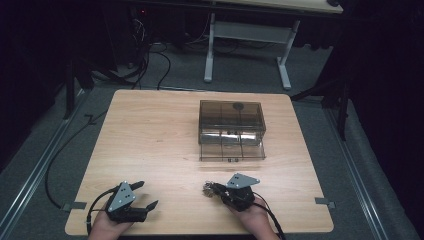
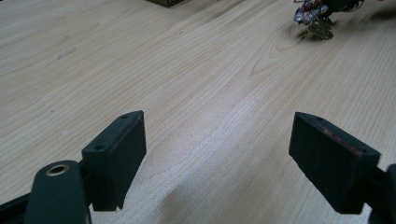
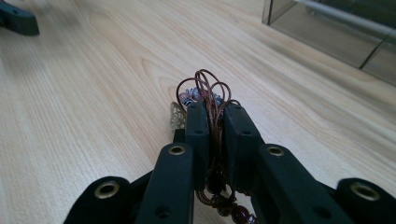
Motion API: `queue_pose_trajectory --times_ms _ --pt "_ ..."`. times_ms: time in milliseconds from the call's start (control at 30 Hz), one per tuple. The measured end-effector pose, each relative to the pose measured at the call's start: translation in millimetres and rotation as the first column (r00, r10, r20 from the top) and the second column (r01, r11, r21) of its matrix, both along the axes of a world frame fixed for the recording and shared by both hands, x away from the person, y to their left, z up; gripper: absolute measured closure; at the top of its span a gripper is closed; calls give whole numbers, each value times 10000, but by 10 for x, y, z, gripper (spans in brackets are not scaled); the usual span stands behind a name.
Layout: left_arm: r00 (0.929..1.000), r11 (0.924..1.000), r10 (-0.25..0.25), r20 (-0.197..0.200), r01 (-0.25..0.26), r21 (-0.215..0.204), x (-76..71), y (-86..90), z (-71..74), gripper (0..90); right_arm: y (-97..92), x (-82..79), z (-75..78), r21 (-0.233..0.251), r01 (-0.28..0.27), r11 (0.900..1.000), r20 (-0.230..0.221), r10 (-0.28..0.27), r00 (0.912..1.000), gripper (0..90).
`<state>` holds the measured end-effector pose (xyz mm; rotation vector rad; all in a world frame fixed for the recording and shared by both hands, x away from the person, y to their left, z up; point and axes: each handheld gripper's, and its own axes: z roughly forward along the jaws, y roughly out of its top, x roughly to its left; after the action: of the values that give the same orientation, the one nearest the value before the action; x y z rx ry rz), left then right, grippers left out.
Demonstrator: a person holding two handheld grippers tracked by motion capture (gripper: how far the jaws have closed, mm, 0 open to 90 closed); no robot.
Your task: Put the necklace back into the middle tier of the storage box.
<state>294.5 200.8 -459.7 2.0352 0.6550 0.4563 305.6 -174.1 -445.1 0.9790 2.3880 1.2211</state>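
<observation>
A brown corded trinket [image 3: 205, 86] with dark beads and a gold filigree charm is pinched between the jaws of my right gripper [image 3: 215, 109]. Its loops stick out past the fingertips and its beads hang below the pads. From above, the right gripper [image 1: 215, 190] sits near the table's front edge, right of centre, with the trinket [image 1: 207, 188] at its tip just over the wood. My left gripper [image 1: 148, 194] rests at the front left, jaws wide apart and empty. In the left gripper view [image 2: 217, 140] bare wood lies between the pads, and the trinket [image 2: 314, 14] shows far off at top right.
A smoky transparent box [image 1: 231, 122] stands right of the table's centre, its low divided drawer [image 1: 231, 150] pulled out toward me. The box corner [image 3: 336, 28] lies ahead to the right of my right gripper. Beyond the table are a desk frame and cables on the floor.
</observation>
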Motion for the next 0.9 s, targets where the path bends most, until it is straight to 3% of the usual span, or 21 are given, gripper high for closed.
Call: queue_pose_trajectory --times_ms 400,900 --pt "10000 10000 -7 -2 7 2 0 -1 0 194 -166 -65 112 525 338 9980 417 -360 9985 815" --pt "10000 10000 -17 30 17 -46 -5 5 1 193 -536 -126 147 604 1209 9908 478 -1238 9912 815"
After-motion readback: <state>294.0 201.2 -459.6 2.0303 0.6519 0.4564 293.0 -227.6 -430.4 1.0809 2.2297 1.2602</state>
